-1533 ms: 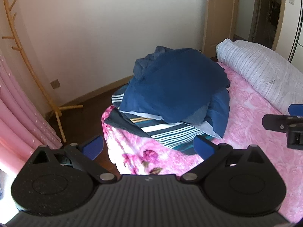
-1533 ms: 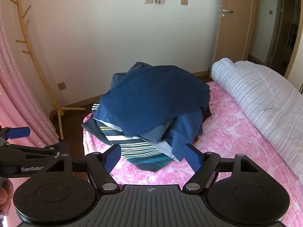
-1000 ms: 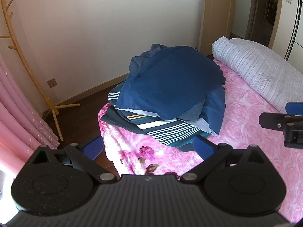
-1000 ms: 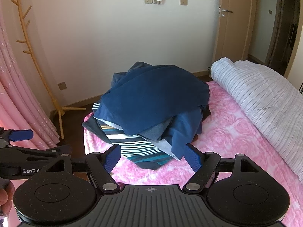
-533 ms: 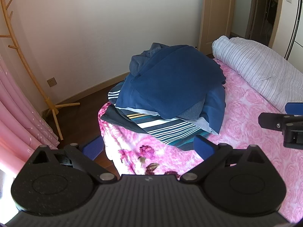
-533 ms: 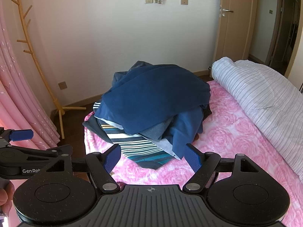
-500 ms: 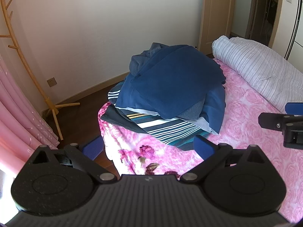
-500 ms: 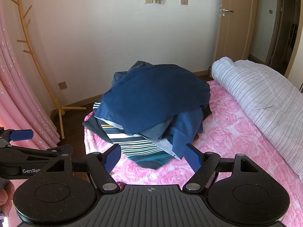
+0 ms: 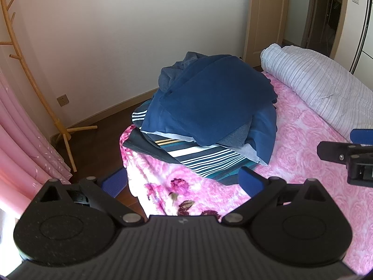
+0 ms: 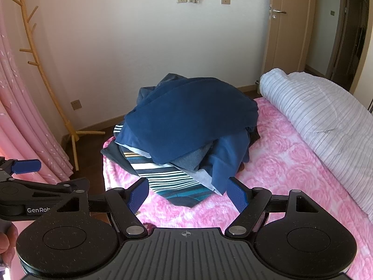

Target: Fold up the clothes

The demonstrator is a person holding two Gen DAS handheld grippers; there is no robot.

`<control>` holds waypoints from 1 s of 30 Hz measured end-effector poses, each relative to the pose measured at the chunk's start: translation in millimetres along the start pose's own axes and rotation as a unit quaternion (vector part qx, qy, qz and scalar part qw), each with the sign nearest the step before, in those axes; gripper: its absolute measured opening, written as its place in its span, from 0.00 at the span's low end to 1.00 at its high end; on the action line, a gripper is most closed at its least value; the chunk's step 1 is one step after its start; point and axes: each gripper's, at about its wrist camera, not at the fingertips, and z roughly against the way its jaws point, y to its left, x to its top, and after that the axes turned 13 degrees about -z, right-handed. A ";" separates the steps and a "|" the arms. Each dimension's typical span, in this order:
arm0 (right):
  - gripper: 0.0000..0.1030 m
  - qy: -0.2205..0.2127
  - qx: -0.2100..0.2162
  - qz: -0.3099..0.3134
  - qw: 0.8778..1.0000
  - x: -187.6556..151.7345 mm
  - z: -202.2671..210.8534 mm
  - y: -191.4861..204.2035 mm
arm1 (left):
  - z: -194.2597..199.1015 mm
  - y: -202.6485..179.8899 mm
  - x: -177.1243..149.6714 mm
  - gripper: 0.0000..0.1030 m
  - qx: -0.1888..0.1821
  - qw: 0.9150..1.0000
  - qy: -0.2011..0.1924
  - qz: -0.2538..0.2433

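A pile of clothes [image 9: 209, 107] lies on the corner of a bed with a pink floral sheet [image 9: 303, 154]. A dark blue garment [image 10: 186, 121] is on top, over a striped garment [image 10: 167, 177] and grey ones. My left gripper [image 9: 183, 180] is open and empty, short of the pile near the bed corner. My right gripper [image 10: 186, 193] is open and empty, just in front of the pile's near edge. Each gripper shows at the edge of the other's view, the right one [image 9: 349, 154] and the left one [image 10: 25, 182].
A rolled white striped quilt [image 10: 326, 121] lies along the right side of the bed. A wooden coat stand [image 10: 46, 81] and pink curtains [image 10: 21, 128] are at the left. A white wall and a door [image 10: 286, 23] are behind the bed.
The left gripper drew back a little from the pile early on, then both views stayed nearly still. Both grippers stayed open.
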 end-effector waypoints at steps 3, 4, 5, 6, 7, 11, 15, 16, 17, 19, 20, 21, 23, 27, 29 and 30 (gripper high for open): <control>0.74 0.001 0.000 0.000 1.000 -1.1 0.3 -0.1 | 0.9 -1.5 -1.2 0.97 0.001 1.000 0.000 0.001; 0.74 0.001 0.000 0.000 1.000 -1.5 0.5 0.2 | 1.3 -1.9 -1.9 0.97 0.001 1.000 0.000 0.000; 0.74 0.001 0.000 0.000 1.000 -1.5 0.6 0.3 | 1.5 -2.2 -2.3 0.97 0.001 1.000 0.001 0.000; 0.74 0.001 0.000 0.000 1.000 -1.4 0.7 0.5 | 1.9 -2.6 -2.8 0.97 0.001 1.000 0.001 0.000; 0.74 0.001 0.000 -0.001 1.000 -1.6 0.7 0.2 | 2.2 -3.0 -3.1 0.97 0.002 1.000 0.001 -0.001; 0.74 0.001 0.000 -0.003 1.000 -3.5 1.3 -1.3 | 3.1 -4.0 -3.7 0.97 0.003 1.000 0.003 -0.004; 0.74 0.004 0.001 -0.003 1.000 -4.4 -0.5 -1.1 | 4.3 -3.8 -4.8 0.97 0.004 1.000 0.004 -0.002; 0.74 0.004 0.001 -0.003 1.000 -4.1 -1.0 -0.7 | 4.4 -3.7 -5.0 0.97 0.004 1.000 0.004 -0.002; 0.74 0.005 0.002 -0.002 1.000 -4.0 -1.1 -0.6 | 4.5 -3.8 -5.0 0.97 0.004 1.000 0.004 -0.001; 0.74 0.005 0.002 -0.002 1.000 -3.7 -1.5 -0.4 | 4.6 -3.8 -5.0 0.97 0.005 1.000 0.005 0.000; 0.74 0.005 0.003 -0.002 1.000 -3.6 -1.7 -0.2 | 4.5 -3.6 -5.1 0.97 0.005 1.000 0.005 0.000; 0.74 0.006 0.003 -0.002 1.000 -3.4 -2.0 -0.6 | 4.3 -3.5 -5.0 0.97 0.005 1.000 0.006 0.001; 0.74 0.006 0.004 -0.002 1.000 -3.1 -2.8 -1.7 | 3.7 -3.7 -4.4 0.97 0.006 1.000 0.006 0.001; 0.74 0.008 0.005 -0.002 1.000 -2.2 -5.2 -3.7 | 1.7 -3.5 -3.5 0.97 0.007 1.000 0.008 0.002; 0.74 0.009 0.006 -0.002 1.000 -1.9 -6.4 -4.8 | 0.3 -4.1 -2.7 0.97 0.008 1.000 0.010 0.002; 0.74 0.009 0.007 -0.002 1.000 -1.4 -7.2 -5.1 | -0.4 -4.6 -2.3 0.97 0.009 1.000 0.011 0.002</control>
